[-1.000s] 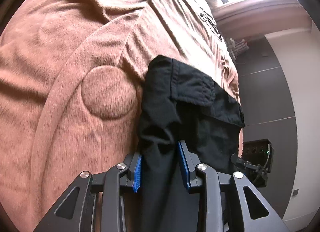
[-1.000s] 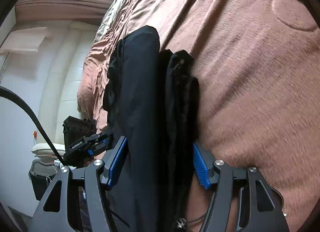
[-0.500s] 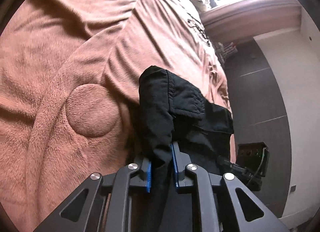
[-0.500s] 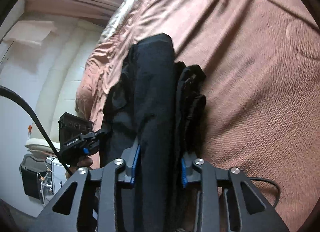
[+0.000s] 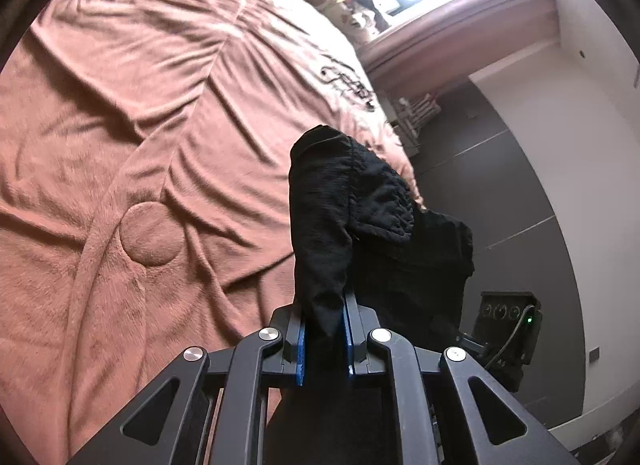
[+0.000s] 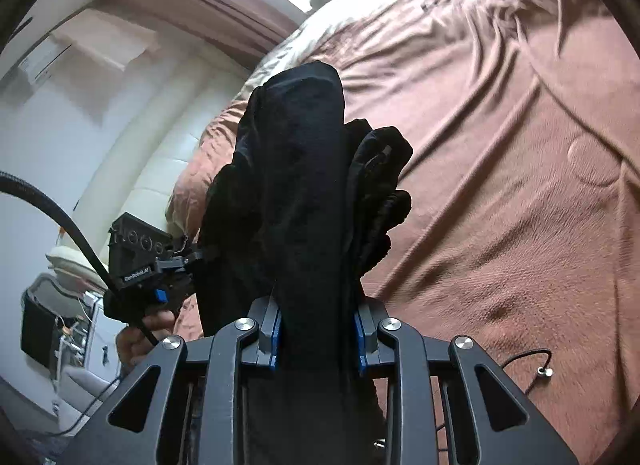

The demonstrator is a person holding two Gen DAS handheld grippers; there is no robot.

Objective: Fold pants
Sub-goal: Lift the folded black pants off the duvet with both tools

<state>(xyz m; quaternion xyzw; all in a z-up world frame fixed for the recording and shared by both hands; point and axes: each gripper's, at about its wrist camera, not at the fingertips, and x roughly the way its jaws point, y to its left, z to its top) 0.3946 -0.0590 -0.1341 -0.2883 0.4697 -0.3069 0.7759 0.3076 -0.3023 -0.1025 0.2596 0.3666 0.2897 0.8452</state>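
Bed [image 5: 140, 125] bkgd, pants [image 5: 324, 225] btwn both jaws

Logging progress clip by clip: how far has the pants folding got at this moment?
Early to middle. Done: both tools have a hold, the left tool pinching a thin bunch of the black pants, the right tool closing on a thicker bundle. In hand: the pants hang raised above the brown blanket. Left: no neat fold shows; the cloth is bunched and has yet to be laid down flat.
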